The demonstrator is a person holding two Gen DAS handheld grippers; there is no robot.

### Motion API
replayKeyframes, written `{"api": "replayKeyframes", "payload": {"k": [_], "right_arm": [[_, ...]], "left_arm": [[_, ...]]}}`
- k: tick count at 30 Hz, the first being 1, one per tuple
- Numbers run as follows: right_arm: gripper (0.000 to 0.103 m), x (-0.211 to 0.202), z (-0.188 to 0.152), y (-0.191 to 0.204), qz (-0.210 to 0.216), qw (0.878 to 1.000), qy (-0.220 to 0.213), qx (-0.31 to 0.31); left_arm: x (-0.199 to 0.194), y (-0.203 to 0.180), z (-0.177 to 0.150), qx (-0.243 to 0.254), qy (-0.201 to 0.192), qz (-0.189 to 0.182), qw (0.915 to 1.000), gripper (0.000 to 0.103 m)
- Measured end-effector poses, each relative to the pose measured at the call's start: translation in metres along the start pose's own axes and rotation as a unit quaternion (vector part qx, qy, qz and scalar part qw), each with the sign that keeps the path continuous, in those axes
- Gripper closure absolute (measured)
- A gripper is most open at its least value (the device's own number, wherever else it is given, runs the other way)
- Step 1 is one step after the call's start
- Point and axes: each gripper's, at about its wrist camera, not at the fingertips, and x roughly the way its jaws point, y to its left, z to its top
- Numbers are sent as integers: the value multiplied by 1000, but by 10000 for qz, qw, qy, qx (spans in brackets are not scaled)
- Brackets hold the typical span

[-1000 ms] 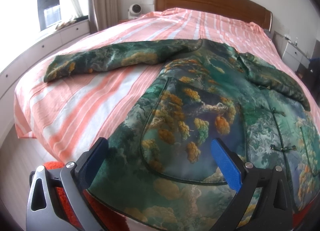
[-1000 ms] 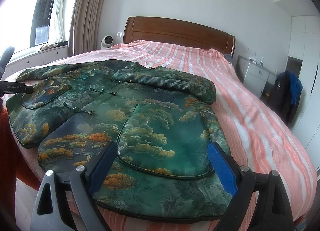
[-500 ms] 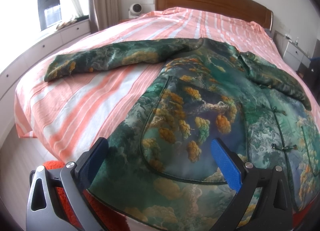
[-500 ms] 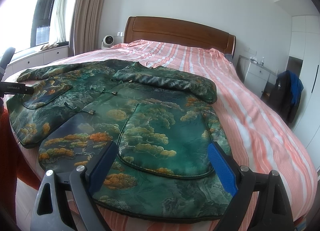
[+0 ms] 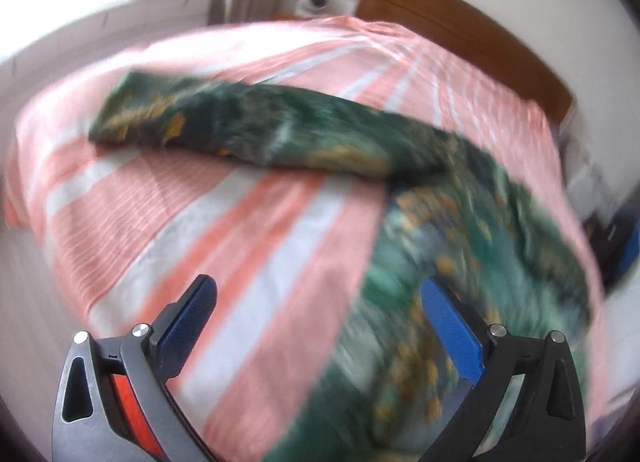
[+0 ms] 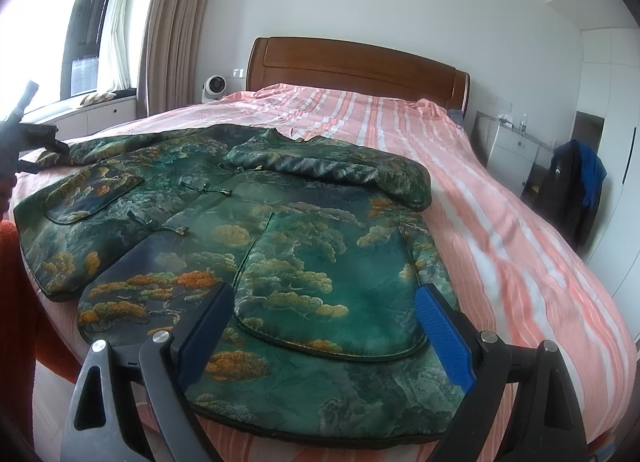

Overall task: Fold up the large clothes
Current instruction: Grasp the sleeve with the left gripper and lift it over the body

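A large green jacket [image 6: 280,246] with a gold tree print lies face up on the striped bed. Its right sleeve [image 6: 344,174] is folded across the chest. Its left sleeve [image 5: 256,134] stretches out flat over the sheet, seen blurred in the left wrist view. My left gripper [image 5: 316,314] is open and empty above the sheet, between that sleeve and the jacket's body [image 5: 460,262]. My right gripper [image 6: 324,322] is open and empty just above the jacket's hem, over the right pocket [image 6: 320,294].
The bed [image 6: 500,230] has a pink and white striped sheet and a wooden headboard [image 6: 352,66]. A small white fan [image 6: 214,88] stands at the bed's left. A white cabinet [image 6: 512,150] and a chair with dark clothes [image 6: 576,190] stand at the right.
The left gripper has swung fast to the left and forward, off the jacket's hem and toward the outstretched sleeve; its view is blurred. The right gripper has hardly moved.
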Motion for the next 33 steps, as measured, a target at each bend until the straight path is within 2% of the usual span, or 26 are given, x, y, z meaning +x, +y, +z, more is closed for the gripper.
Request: {"api": "replayKeyframes", "payload": {"k": [2, 5, 8, 12, 13, 14, 15, 16, 18, 20, 21, 22, 23, 25, 27, 30, 31, 32, 33], "right_arm": [[12, 3, 0, 0, 2, 10000, 51, 20], [12, 4, -1, 2, -6, 10000, 82, -31], [12, 3, -1, 7, -21, 9999, 83, -146], [12, 2, -3, 14, -68, 9994, 103, -337], [12, 4, -3, 16, -82, 9991, 138, -386], [12, 5, -3, 17, -84, 9990, 160, -403], [12, 6, -3, 18, -77, 9990, 185, -410], [12, 7, -4, 19, -63, 9989, 198, -412], [12, 8, -4, 21, -43, 9988, 195, -440], [12, 8, -4, 21, 0, 9989, 150, -452], [12, 7, -3, 21, 22, 9989, 125, -445], [12, 6, -3, 20, 45, 9990, 100, -433], [12, 6, -3, 19, 73, 9991, 78, -412], [12, 5, -2, 15, 114, 9993, 57, -352], [12, 5, -2, 10, 136, 9996, 57, -241], [12, 2, -1, 0, 146, 9999, 23, -18], [12, 0, 0, -2, 142, 9999, -7, 52], [12, -1, 0, -4, 142, 9999, -32, 87], [12, -3, 0, -6, 141, 9998, -57, 108]], "left_arm": [[15, 25, 19, -503, 106, -238, 9984, 1], [48, 63, 50, -1241, 249, -505, 9907, 1], [74, 103, 77, -1994, 132, -403, 9790, 1], [88, 135, 106, -2588, -218, -208, 9655, 3], [88, 140, 114, -2699, -309, -136, 9623, 13], [87, 142, 121, -2739, -378, -52, 9610, 44], [86, 141, 128, -2688, -382, 51, 9624, 66], [85, 136, 138, -2507, -340, 237, 9672, 90], [73, 114, 156, -2025, -488, 410, 9772, 91], [52, 67, 177, -1236, -775, 558, 9877, 92], [45, 44, 184, -849, -898, 590, 9906, 92], [32, 2, 191, -230, -1073, 611, 9921, 92], [23, -28, 194, 219, -1191, 584, 9909, 92], [4, -105, 187, 1187, -1386, 385, 9825, 92], [-7, -173, 169, 1903, -1448, 110, 9709, 92], [-11, -272, 115, 2967, -1408, -383, 9438, 92], [-5, -305, 87, 3355, -1300, -539, 9315, 91], [1, -325, 64, 3642, -1193, -625, 9215, 87], [15, -351, 32, 4046, -932, -739, 9067, 81]]}}
